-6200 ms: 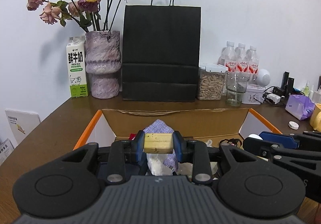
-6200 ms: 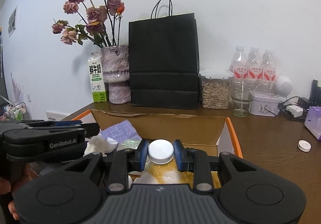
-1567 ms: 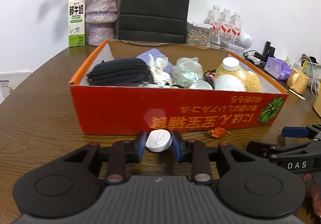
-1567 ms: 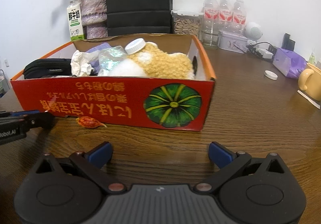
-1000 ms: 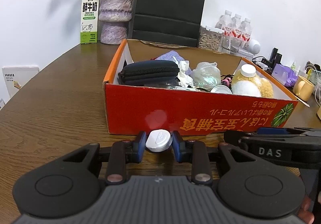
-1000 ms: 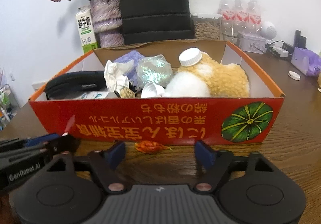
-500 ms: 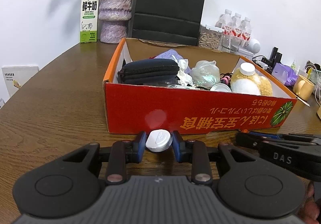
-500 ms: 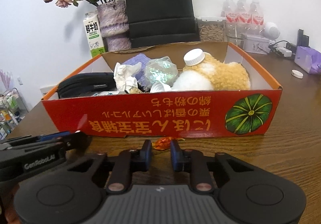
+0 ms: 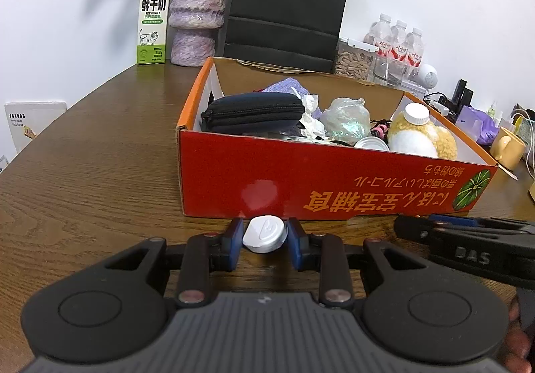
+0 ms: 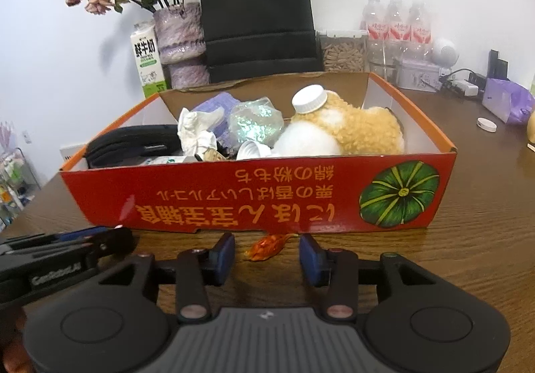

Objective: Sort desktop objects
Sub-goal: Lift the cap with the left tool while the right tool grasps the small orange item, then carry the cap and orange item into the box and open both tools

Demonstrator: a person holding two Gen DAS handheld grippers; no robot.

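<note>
A red cardboard box (image 9: 334, 185) (image 10: 260, 195) stands on the wooden table, holding a black pouch (image 9: 250, 110), tissue, a shiny bag, a plush toy (image 10: 354, 128) and a white-capped bottle (image 10: 309, 99). My left gripper (image 9: 264, 236) is shut on a white round cap (image 9: 264, 233), low over the table in front of the box. My right gripper (image 10: 266, 251) is open, its blue fingers either side of an orange wrapped candy (image 10: 267, 246) lying on the table by the box front. The right gripper also shows in the left wrist view (image 9: 468, 239).
Behind the box stand a milk carton (image 9: 152, 20), a purple vase (image 9: 195, 16), a black paper bag (image 9: 284, 5), a seed jar (image 9: 351, 58) and water bottles (image 9: 398, 43). A yellow mug (image 9: 508, 147) and a purple pack (image 10: 505, 100) are at the right. A white lid (image 10: 486, 123) lies on the table.
My right gripper, nearly shut around the candy half a second ago, has opened wide; the candy stays on the table. My left gripper keeps hold of the white cap and has barely moved.
</note>
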